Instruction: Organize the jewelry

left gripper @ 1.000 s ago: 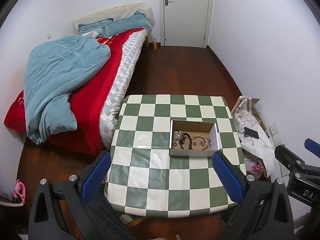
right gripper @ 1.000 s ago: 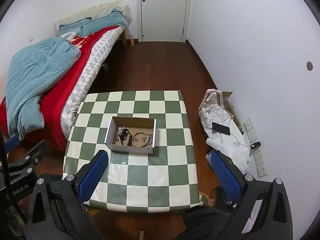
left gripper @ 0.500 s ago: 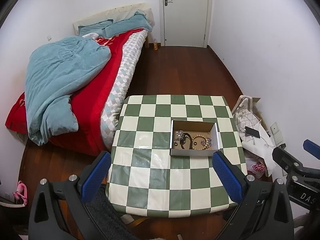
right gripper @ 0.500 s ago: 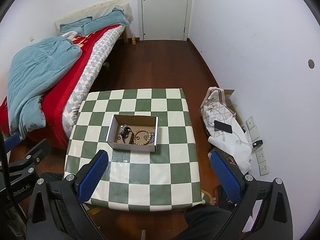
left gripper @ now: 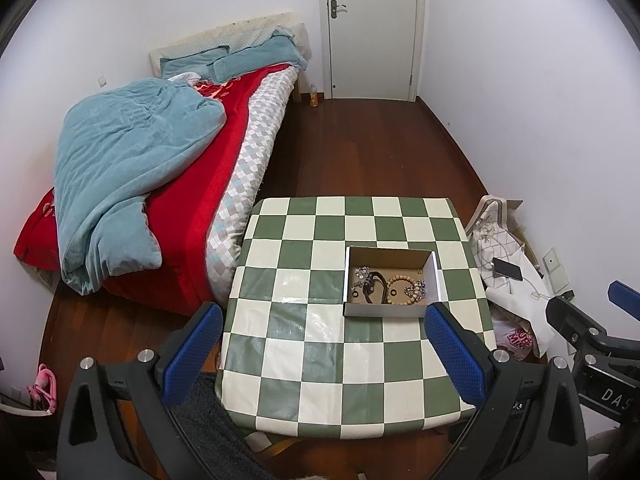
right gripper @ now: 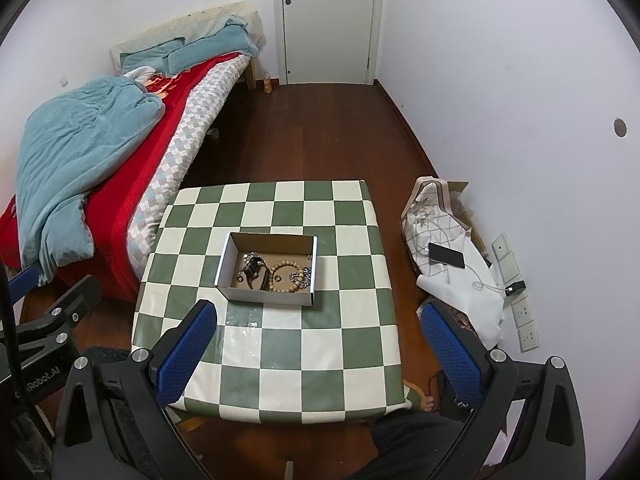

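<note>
Cardboard box (left gripper: 387, 312) of jewelry (right gripper: 285, 276) sits on the checkered table (right gripper: 280, 344), at twelve o'clock from my right gripper (right gripper: 318, 350); my left gripper (left gripper: 324, 350) and right both gape wide, empty.

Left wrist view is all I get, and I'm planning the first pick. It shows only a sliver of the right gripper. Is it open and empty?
Observer: Yes. In the right wrist view the right gripper is open, its blue pads wide apart with nothing between them, held short of the box.
Operator: Anything near the table on that side I can't see?
Observer: What looks like a person's bare foot shows on the floor just past the near right corner of the table.
</note>
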